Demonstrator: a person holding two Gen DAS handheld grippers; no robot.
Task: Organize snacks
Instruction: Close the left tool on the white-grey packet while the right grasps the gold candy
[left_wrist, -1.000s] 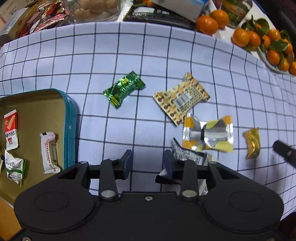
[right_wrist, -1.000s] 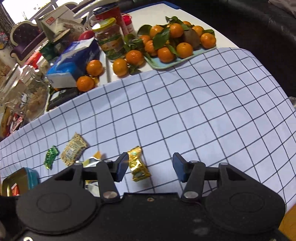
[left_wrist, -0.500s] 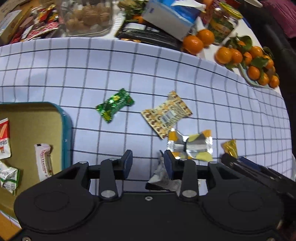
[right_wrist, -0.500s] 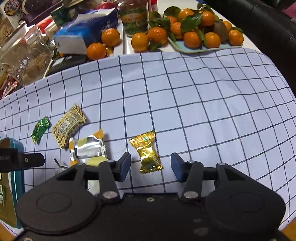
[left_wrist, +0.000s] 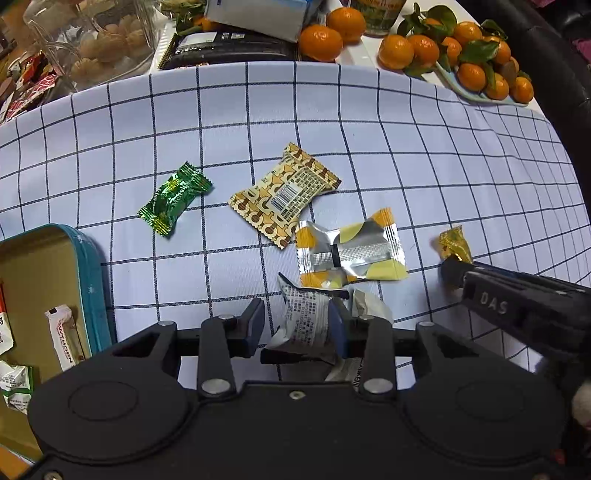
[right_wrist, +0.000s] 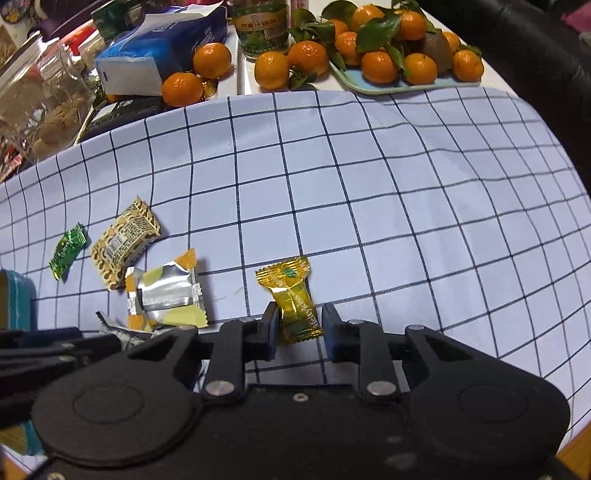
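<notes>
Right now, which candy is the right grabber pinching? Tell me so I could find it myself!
Start at the checked tablecloth and find the cluster of loose snacks near its front. The right gripper, whose jaws have just been closing, has the gold candy between its pads. It lies apart, right of the silver-and-yellow packet, and is the only shiny all-gold wrapper.

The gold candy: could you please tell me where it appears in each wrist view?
Left wrist view: the gold candy lies at the right, beyond the silver and orange packet.
Right wrist view: it is low in the centre, between the right tool's fingers.
Shared landmark: that packet.
</notes>
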